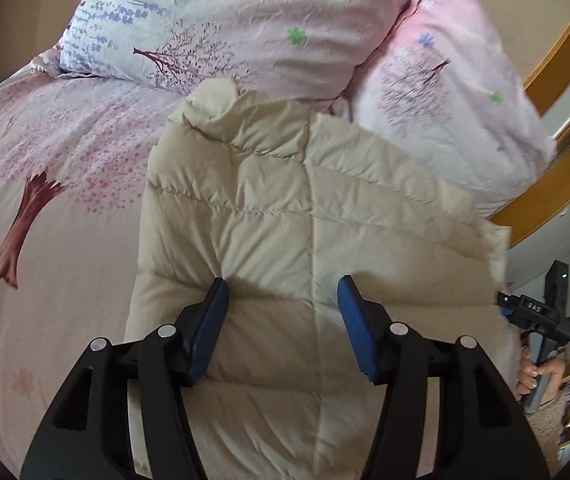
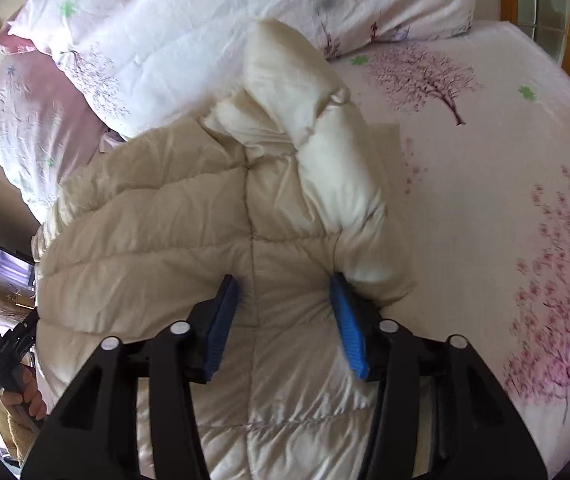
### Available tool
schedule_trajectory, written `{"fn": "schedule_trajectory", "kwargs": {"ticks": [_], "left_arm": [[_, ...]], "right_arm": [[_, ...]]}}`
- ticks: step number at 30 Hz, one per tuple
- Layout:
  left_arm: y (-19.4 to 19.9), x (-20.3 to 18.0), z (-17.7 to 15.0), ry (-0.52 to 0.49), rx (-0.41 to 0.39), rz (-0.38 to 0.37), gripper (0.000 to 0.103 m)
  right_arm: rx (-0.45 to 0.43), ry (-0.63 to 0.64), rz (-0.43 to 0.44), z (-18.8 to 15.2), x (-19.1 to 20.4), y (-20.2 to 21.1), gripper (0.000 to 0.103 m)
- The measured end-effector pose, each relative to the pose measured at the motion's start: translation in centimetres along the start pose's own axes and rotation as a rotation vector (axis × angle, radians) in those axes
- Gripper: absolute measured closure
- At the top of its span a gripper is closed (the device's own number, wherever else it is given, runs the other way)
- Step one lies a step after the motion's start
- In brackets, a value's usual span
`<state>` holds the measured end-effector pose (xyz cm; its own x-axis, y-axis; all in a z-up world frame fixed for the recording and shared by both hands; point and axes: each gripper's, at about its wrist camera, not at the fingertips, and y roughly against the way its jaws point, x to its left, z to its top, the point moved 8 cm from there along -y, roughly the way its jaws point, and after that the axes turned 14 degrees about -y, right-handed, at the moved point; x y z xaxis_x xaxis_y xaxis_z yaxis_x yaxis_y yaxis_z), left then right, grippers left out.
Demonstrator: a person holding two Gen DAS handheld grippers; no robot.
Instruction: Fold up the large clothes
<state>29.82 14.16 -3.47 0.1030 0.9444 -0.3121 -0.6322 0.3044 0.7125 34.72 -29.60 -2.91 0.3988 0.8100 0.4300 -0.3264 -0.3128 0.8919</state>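
Note:
A cream quilted puffer jacket (image 1: 285, 200) lies folded on the bed, its collar end (image 1: 213, 100) pointing at the pillows. In the right wrist view a sleeve (image 2: 325, 140) is laid over the jacket (image 2: 145, 232). My left gripper (image 1: 283, 282) hovers over the jacket's near end, jaws apart, with the fabric lying under them and only puckering at the left fingertip (image 1: 221, 288). My right gripper (image 2: 283, 280) stands likewise with its jaws spread over the quilted cloth, nothing clamped. Each gripper shows at the other view's edge, the right gripper (image 1: 533, 312) and the left gripper (image 2: 1, 336), held by a hand.
The bed sheet (image 1: 45, 160) has a pink tree print. Two matching pillows (image 1: 245, 20) (image 1: 445, 100) lie just past the jacket. A wooden bed frame (image 1: 557, 60) runs along the right. Bare sheet (image 2: 485, 160) spreads to the jacket's right in the right wrist view.

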Motion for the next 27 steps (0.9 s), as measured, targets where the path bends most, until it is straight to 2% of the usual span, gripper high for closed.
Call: {"fn": "schedule_trajectory", "kwargs": {"ticks": [3,5,8,12,14,18,23,27], "left_arm": [[2.5,0.6,0.0,0.024,-0.048,-0.023,0.042],[4.4,1.5,-0.5,0.046,-0.081,-0.021,0.04],[6.5,2.7,-2.3,0.109,-0.098,-0.039,0.04],[7.9,3.0,-5.9,0.186,-0.101,-0.057,0.038],[8.0,3.4,-6.9,0.211,-0.1,-0.046,0.032],[7.8,4.9,-8.7,0.294,-0.059,-0.054,0.032],[5.8,4.7,-10.1,0.37,0.014,-0.147,0.032],[4.1,4.4,-9.7,0.404,0.026,-0.181,0.032]], "right_arm": [[-0.058,-0.034,0.071,-0.2,-0.5,3.5,0.033],[-0.081,-0.062,0.089,-0.4,-1.5,5.2,0.03],[-0.07,-0.129,0.112,-1.0,-3.5,6.4,0.028],[-0.058,-0.228,0.13,-3.7,-6.0,6.9,0.026],[-0.022,-0.281,0.149,-4.5,-7.1,6.1,0.025],[0.038,-0.362,0.162,-4.9,-9.5,4.7,0.025],[0.093,-0.413,0.229,-5.1,-10.3,3.9,0.019],[0.141,-0.437,0.273,-4.8,-10.2,2.5,0.018]]}}
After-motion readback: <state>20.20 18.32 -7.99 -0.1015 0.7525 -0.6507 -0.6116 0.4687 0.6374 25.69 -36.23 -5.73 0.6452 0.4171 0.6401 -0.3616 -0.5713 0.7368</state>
